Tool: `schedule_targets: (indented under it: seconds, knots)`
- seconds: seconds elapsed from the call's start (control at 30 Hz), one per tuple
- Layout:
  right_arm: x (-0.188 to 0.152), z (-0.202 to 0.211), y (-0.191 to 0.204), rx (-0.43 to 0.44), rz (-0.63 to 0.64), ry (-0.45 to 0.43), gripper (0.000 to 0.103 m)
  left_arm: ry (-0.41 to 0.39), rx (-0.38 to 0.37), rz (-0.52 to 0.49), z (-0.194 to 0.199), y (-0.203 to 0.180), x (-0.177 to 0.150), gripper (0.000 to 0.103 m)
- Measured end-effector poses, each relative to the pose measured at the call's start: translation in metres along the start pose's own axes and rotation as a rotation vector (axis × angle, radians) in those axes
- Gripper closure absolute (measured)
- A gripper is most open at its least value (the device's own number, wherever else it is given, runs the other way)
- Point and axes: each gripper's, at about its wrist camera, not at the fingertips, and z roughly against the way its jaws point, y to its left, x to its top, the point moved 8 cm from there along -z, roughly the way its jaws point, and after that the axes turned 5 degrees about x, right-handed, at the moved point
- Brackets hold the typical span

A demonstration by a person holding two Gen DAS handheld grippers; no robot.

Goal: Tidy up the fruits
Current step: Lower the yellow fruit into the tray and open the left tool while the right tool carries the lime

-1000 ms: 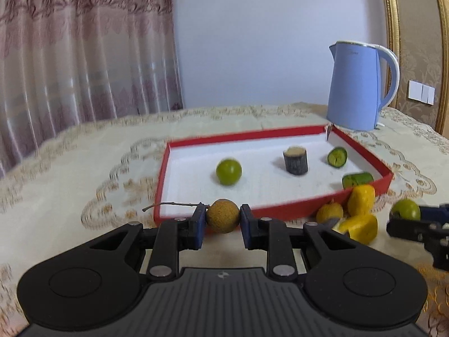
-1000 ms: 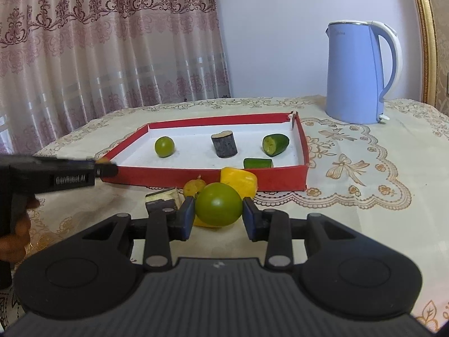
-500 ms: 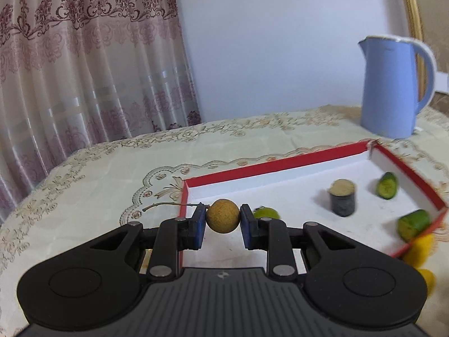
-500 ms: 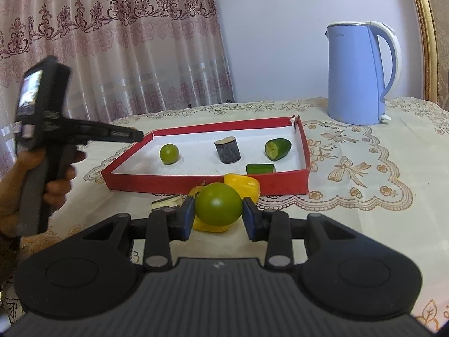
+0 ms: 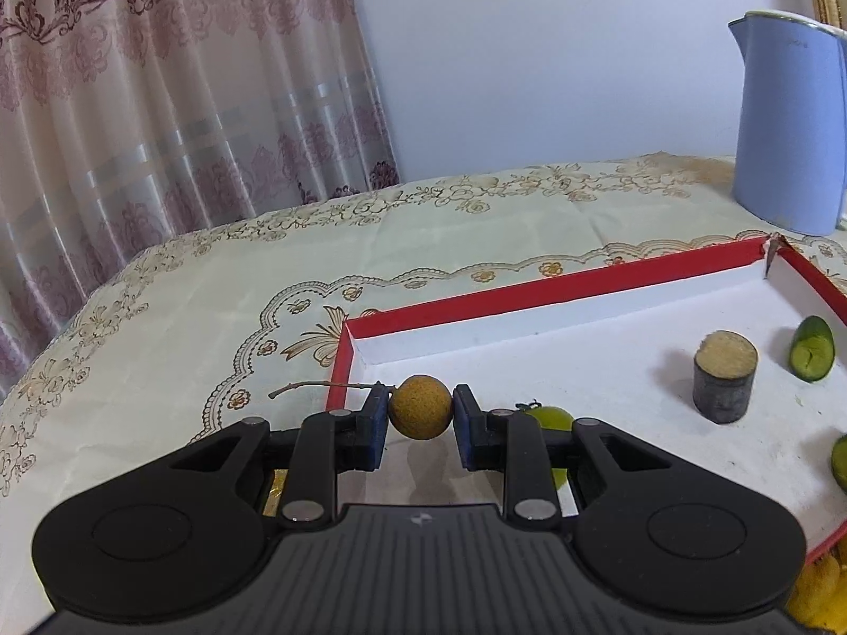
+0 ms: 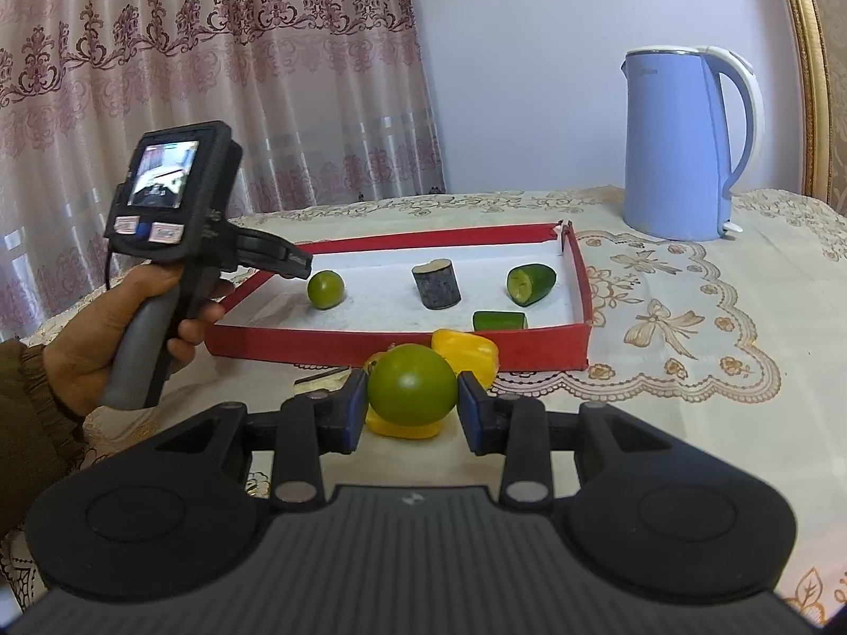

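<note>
Our left claw [image 5: 421,415], gripping the brown fruit [image 5: 421,414], has risen and moved over the red tray [image 5: 529,296], ready to drop; our right claw [image 6: 412,394] holds the green fruit [image 6: 412,383] outside it

tray [image 6: 402,357] on table [image 6: 714,349] | in it we see lime [image 6: 325,290] left, log piece [image 6: 435,286] middle, cucumber pieces [image 6: 531,284] right | kettle [image 6: 683,143] behind tray | pepper pieces [image 6: 466,352] before it

Left wrist view sits close over the red tray's [image 5: 529,299] left corner, facing its far wall; right wrist view looks from farther back across the tray's [image 6: 402,352] near wall; both share tray and kettle [image 5: 783,132].
</note>
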Motion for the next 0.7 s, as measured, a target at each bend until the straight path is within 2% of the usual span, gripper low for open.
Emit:
schedule_targets:
  seconds: [0.23,0.3,0.33,0.4,0.43,0.47,0.53,0.7]
  knots:
    - [0.002,0.0,0.005,-0.002,0.01,0.001,0.069,0.021,0.012,0.005,-0.005,0.001,0.0,0.078]
    - [0.003,0.001,0.008,0.0,0.015,0.0,0.069,0.027,0.006,0.011,-0.004,0.002,0.0,0.075]
    - [0.003,0.001,0.01,0.0,0.018,0.0,0.069,0.027,0.0,0.015,-0.003,0.002,0.0,0.07]
    - [0.004,0.001,0.013,0.0,0.021,0.001,0.069,0.016,-0.001,0.022,0.001,0.004,0.001,0.049]
    - [0.004,0.001,0.014,0.0,0.023,0.001,0.069,0.003,0.007,0.024,0.004,0.005,0.001,0.035]
    - [0.004,0.001,0.016,0.0,0.026,0.002,0.069,-0.016,0.021,0.022,0.007,0.006,0.002,0.029]
    - [0.005,0.0,0.018,0.002,0.03,0.003,0.069,-0.038,0.035,0.007,0.013,0.007,0.002,0.029]
    - [0.006,-0.002,0.024,0.005,0.04,0.005,0.069,-0.03,0.039,0.007,0.026,0.012,-0.005,0.029]
